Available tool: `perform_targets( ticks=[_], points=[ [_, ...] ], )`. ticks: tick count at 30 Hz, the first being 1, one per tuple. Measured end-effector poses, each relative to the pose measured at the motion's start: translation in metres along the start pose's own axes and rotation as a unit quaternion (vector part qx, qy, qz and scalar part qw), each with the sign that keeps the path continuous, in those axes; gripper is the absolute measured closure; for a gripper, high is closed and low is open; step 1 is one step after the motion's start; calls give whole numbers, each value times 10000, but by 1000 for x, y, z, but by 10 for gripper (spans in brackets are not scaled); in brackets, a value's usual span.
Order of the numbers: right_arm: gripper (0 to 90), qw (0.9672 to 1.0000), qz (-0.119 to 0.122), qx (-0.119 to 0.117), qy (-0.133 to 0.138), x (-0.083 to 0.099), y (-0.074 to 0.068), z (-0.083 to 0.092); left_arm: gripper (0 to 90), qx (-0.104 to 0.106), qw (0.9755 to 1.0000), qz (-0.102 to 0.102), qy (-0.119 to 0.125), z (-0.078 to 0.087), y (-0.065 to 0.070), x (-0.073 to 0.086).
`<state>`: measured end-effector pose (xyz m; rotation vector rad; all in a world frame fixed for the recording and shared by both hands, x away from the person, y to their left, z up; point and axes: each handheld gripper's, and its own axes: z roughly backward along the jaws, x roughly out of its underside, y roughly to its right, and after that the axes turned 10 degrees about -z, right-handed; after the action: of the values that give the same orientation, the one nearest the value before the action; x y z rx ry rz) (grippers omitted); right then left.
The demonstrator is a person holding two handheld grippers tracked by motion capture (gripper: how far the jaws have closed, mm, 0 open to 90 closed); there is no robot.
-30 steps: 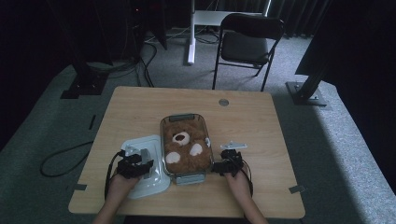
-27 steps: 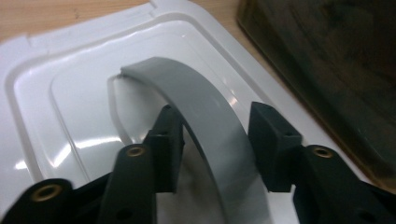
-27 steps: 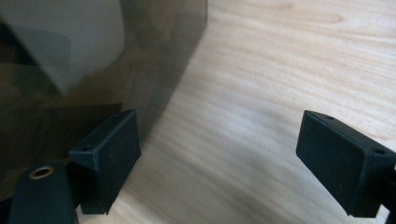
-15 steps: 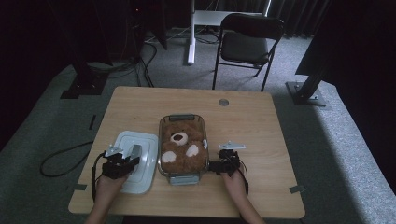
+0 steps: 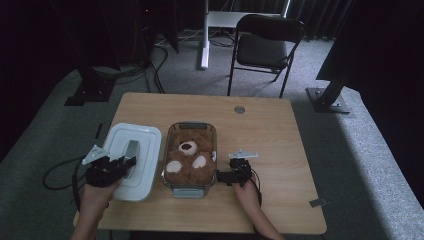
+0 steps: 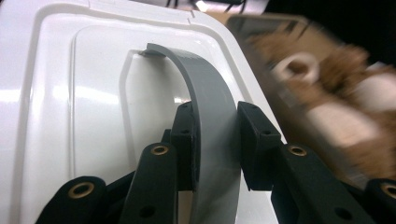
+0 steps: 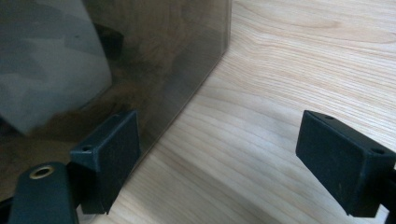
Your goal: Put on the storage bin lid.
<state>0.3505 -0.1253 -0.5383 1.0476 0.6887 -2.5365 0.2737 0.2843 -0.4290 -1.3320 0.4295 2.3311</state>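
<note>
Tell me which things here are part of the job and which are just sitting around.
In the job:
white lid, its grey handle clamped in the left tool
clear container with teddy bear
right tool, open beside the container

Just around:
folding chair
table

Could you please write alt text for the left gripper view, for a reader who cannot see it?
The left gripper is shut on the grey handle of a white lid, its two black jaws pressing the arched strip from both sides. Beyond the lid's edge, blurred, lies a brown teddy bear in a clear container.
</note>
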Motion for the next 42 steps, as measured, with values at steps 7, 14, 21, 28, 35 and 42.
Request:
perform_targets(
  ticks=[7,14,21,28,35,42],
  points=[
    [130,9999,113,-70,-19,-4,-7,-4,713,247,9992,-137,277,11,10,-27],
    [131,9998,138,-168,10,-5,-19,-6,715,600,9971,-291,355,2,32,-44],
    [127,9976,429,-532,-103,-2,-38,-10,718,947,9939,-510,248,-22,59,-58],
    [124,9966,654,-462,-205,-2,-38,-12,719,1282,9902,-517,176,-46,73,-68],
    [123,9985,523,-119,55,-6,-22,-9,720,1263,9915,-323,19,-71,76,-65],
    [123,9987,500,-5,23,-6,-17,-13,719,1207,9926,-106,-34,-82,74,-61]
  ],
)
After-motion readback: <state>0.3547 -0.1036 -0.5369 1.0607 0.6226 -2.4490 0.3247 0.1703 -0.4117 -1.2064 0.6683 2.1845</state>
